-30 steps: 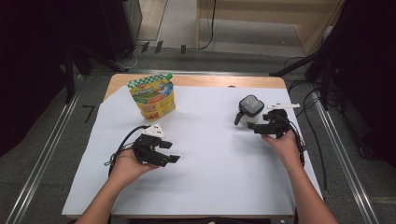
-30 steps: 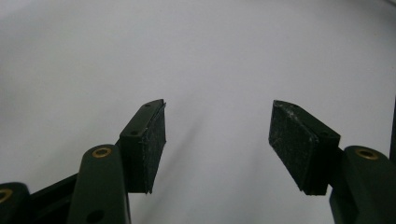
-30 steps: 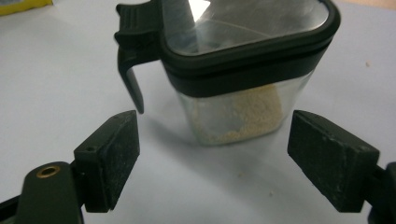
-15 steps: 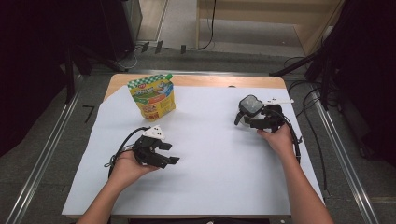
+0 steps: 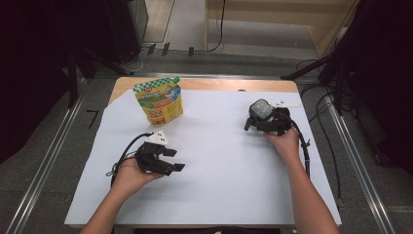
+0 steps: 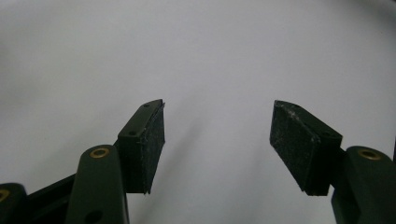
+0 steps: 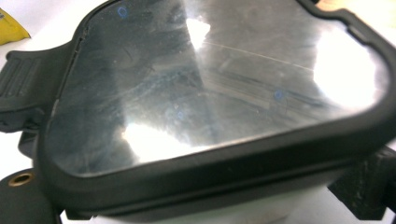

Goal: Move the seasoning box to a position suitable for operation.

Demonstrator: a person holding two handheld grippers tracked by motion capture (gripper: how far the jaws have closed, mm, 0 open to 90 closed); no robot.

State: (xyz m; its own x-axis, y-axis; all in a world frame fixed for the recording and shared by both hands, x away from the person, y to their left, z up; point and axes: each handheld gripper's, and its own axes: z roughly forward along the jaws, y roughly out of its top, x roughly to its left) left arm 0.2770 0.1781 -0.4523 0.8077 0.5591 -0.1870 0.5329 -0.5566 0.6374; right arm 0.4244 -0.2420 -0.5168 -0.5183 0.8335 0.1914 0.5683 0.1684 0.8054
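Black rubber frames the clear lens of the dive mask, which sits near the right rear corner of the white sheet covering the table. The right gripper is at the mask; in the right gripper view the mask lies directly across the jaws, with a pad showing beside the lower rim. Whether the jaws press on the frame cannot be told from these pictures. The left gripper rests near the left front part of the sheet with its jaws parted and nothing between them; both pads face bare sheet. A yellow and green snack pouch stands upright near the left rear corner, well apart from both grippers.

Judged step: securing the mask with the right gripper.

Procedure for a sound grip:
1. Seat the pads on the rubber frame, not on the lens, which is smooth and likely to slip.
2. Close squarely across the rim so that the mask does not twist.
3. Confirm a firm hold before lifting.
4. Keep the trailing strap clear of the jaws.
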